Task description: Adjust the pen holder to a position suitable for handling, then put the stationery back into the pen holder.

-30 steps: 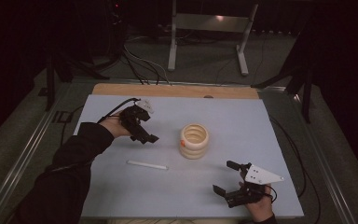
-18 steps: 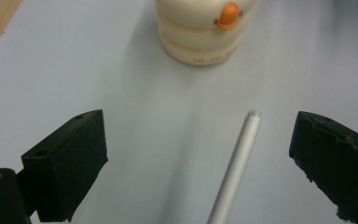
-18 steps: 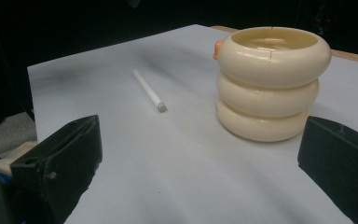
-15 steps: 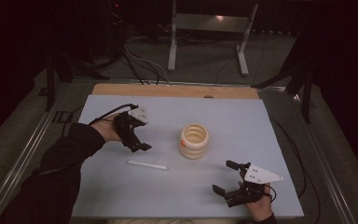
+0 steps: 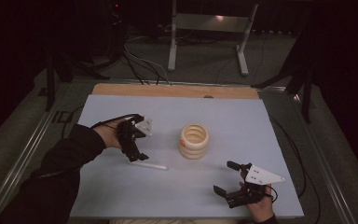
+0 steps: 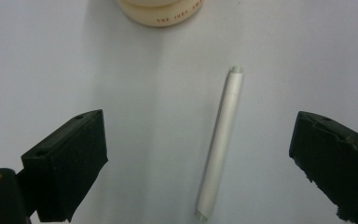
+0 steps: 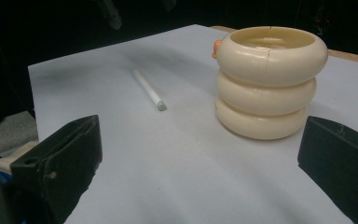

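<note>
A thin white stick (image 5: 150,165) (image 6: 219,143) (image 7: 149,89) lies flat on the pale blue mat (image 5: 242,116), left of centre. My left gripper (image 5: 135,151) (image 6: 200,158) hovers just above the stick's left end, open, the stick lying between its wide-spread jaws without touching them. A cream holder made of three stacked rings (image 5: 194,141) (image 7: 269,83), hollow at the top with an orange bit on its side, stands at the mat's middle. My right gripper (image 5: 228,179) (image 7: 200,172) sits near the front right edge, open and holding nothing, facing the holder.
A wooden strip (image 5: 177,90) runs along the mat's far edge. Metal rails (image 5: 23,154) border the table. Cables (image 5: 289,140) trail from the right gripper across the mat. A metal stand (image 5: 207,32) is on the floor beyond.
My left gripper has moved down and toward the front, from the mat's upper left to just over the stick. The right gripper, stick and holder have stayed put.
</note>
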The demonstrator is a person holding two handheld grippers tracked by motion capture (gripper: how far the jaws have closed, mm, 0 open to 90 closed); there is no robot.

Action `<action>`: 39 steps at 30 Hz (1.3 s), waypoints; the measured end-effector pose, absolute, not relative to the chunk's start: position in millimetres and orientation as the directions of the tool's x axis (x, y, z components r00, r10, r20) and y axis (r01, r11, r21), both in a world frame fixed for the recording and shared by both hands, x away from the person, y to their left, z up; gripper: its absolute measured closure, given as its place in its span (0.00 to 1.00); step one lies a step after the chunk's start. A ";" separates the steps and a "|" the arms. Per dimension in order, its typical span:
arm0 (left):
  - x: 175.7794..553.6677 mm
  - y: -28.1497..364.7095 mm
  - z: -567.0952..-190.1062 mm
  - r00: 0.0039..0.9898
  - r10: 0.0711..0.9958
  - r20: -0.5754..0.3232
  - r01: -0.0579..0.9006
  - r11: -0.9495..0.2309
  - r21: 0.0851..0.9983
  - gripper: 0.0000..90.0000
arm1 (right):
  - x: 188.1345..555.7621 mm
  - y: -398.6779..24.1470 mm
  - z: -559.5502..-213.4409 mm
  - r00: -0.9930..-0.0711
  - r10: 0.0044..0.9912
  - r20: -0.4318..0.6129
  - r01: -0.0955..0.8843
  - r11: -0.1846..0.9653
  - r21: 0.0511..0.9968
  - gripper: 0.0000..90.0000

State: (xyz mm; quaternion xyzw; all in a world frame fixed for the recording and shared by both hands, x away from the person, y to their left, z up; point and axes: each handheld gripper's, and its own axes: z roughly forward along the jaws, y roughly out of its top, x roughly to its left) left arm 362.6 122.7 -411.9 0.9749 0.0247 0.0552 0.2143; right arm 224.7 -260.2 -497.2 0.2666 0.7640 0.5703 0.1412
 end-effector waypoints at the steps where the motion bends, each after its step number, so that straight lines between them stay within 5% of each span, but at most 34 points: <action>1: 361.9 121.9 -412.4 0.993 0.069 0.098 0.022 -0.908 0.418 0.05 | 225.0 -260.1 -497.4 -0.818 0.569 0.089 0.248 0.208 0.946 0.00; 21: 342.7 96.2 -449.1 0.998 -0.055 0.033 -0.062 -0.953 0.295 0.08 | 225.6 -259.2 -498.0 -0.820 0.566 0.088 0.249 0.214 0.945 0.00; 23: 340.4 93.0 -451.3 0.997 -0.061 0.037 -0.070 -0.952 0.298 0.20 | 225.1 -259.4 -498.0 -0.820 0.565 0.089 0.251 0.215 0.944 0.00; 29: 335.7 85.5 -461.7 0.991 -0.110 0.077 -0.126 -0.958 0.256 0.20 | 224.3 -259.3 -497.3 -0.820 0.565 0.087 0.249 0.216 0.944 0.00; 39: 337.8 80.5 -469.5 0.983 -0.129 0.128 -0.158 -0.956 0.247 0.36 | 224.7 -259.1 -497.7 -0.821 0.565 0.088 0.251 0.219 0.943 0.00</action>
